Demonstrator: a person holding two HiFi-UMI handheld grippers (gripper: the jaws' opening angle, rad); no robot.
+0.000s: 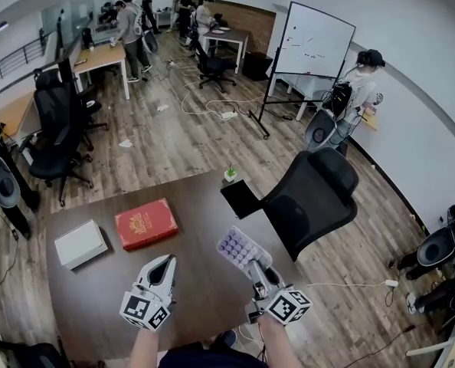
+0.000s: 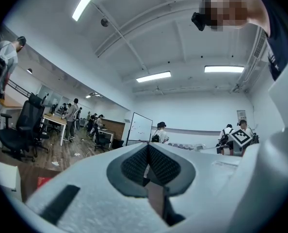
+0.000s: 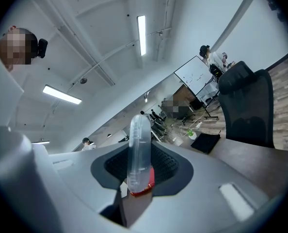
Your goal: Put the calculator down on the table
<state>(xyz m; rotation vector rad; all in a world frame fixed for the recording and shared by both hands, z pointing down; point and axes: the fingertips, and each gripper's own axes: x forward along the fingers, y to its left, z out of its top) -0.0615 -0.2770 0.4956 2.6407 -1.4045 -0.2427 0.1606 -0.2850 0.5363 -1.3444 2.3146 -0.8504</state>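
Note:
The calculator (image 1: 243, 250), pale with rows of purple keys, is held tilted above the brown table (image 1: 201, 301) near its right edge. My right gripper (image 1: 256, 267) is shut on its near end. In the right gripper view the calculator (image 3: 138, 147) stands edge-on between the dark pads, with a red strip at its base. My left gripper (image 1: 165, 262) hovers over the table's middle, to the left of the calculator, shut with nothing in it. In the left gripper view its pads (image 2: 134, 164) meet at the tip.
A red book (image 1: 145, 223) and a white box (image 1: 80, 244) lie on the table's left half. A black pad (image 1: 240, 198) and a small plant (image 1: 230, 173) sit at the far edge. A black office chair (image 1: 312, 198) stands close to the right side.

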